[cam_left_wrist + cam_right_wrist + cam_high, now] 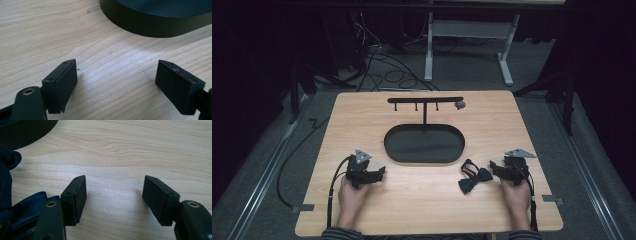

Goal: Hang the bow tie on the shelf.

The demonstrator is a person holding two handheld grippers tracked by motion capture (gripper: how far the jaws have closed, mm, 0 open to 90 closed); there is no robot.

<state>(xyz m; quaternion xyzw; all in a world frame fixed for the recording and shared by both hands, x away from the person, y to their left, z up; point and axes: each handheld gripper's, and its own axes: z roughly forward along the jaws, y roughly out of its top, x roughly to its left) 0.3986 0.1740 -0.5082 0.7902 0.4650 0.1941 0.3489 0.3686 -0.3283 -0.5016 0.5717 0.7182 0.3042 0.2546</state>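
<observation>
A dark blue bow tie lies on the wooden table just left of my right gripper. In the right gripper view the bow tie sits beside the left jaw, and the right gripper stands open over bare wood. My left gripper rests near the front left of a black oval tray. Seen in the left gripper view, the left gripper is open with nothing between its jaws, and the tray's wall lies ahead.
From the back of the tray rises a black T-shaped stand with small hooks under its bar and a grey piece at its right end. Cables and a white table frame lie on the floor beyond the table's far edge.
</observation>
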